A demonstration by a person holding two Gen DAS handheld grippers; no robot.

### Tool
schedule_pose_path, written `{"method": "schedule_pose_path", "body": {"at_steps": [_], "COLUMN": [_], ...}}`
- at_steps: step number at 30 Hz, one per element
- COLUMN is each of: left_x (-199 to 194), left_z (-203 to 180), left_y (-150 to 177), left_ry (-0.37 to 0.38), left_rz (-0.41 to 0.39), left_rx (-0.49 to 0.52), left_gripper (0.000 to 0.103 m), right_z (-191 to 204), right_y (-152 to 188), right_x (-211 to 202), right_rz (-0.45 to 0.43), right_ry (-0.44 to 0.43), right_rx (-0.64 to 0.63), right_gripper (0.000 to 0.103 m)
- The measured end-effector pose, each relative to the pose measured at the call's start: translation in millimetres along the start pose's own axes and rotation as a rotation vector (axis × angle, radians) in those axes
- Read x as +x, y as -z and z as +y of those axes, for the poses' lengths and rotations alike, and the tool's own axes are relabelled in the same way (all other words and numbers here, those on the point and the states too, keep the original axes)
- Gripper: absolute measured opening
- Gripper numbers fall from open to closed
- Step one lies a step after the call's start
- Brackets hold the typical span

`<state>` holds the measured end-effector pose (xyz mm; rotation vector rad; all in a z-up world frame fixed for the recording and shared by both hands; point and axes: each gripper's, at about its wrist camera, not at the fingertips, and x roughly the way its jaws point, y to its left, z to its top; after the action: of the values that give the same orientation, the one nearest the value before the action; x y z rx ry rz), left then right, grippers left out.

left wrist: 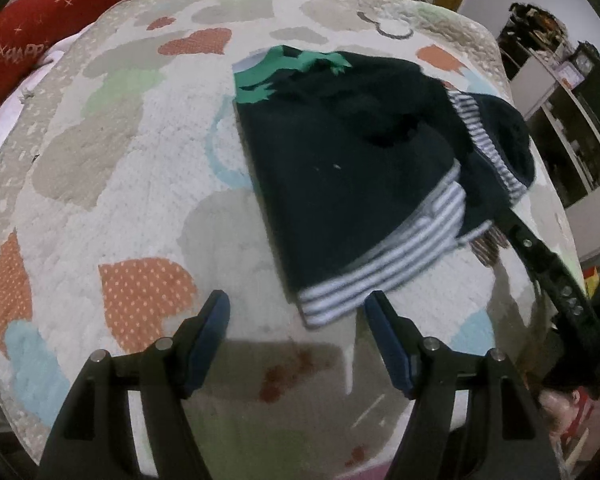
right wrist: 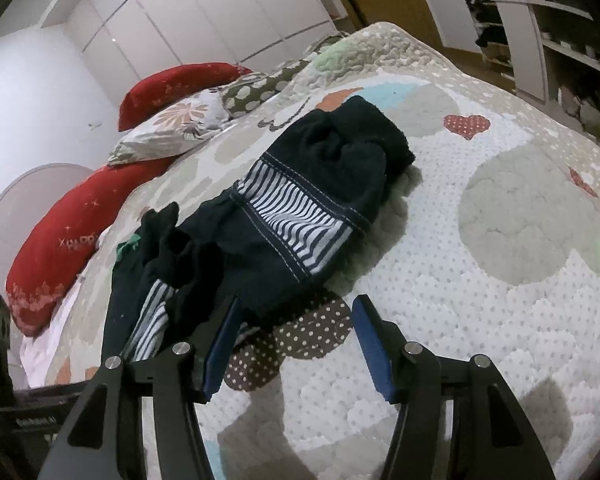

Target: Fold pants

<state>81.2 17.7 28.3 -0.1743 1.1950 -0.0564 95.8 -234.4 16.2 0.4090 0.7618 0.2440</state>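
A quilted bed [left wrist: 132, 184] carries the dark pants [left wrist: 340, 184], bunched in a partly folded heap with striped cuffs showing. Just short of them, the left hand-held gripper [left wrist: 298, 312] and the right hand-held gripper [right wrist: 296, 316] hang with jaws apart, gripping nothing.

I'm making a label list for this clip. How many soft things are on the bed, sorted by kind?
Pants: 1
Red pillows: 2
Floral pillow: 1
Spotted olive pillow: 1
Quilt: 1
Total: 6
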Motion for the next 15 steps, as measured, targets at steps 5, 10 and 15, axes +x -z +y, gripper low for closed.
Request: {"method": "schedule_pose_path", "body": {"at_steps": [5, 10, 15], "left_x": [-19.7, -36.4, -36.3], "left_z": [-11.8, -28.5, -54.4], "left_y": [-5.3, -27.4, -52.9], "left_ry": [0.011, 0.009, 0.028], "left_rz": [-0.026, -0.078, -0.071], "left_rx": [0.019, 0.017, 0.062], "left_gripper": [0.07, 0.07, 0.07], "right_z": [-3.0, -6.3, -9.2], "right_y": [5.1, 5.8, 5.5], "right_x": [-2.9, -3.9, -6.1], "right_rz": [-0.023, -0.026, -0.015], "right_ry": [-0.03, -0.066, -0.091], "right_rx": [-0.028, -0.03, -0.044], "right_gripper": [0.062, 0.062, 0.062]}}
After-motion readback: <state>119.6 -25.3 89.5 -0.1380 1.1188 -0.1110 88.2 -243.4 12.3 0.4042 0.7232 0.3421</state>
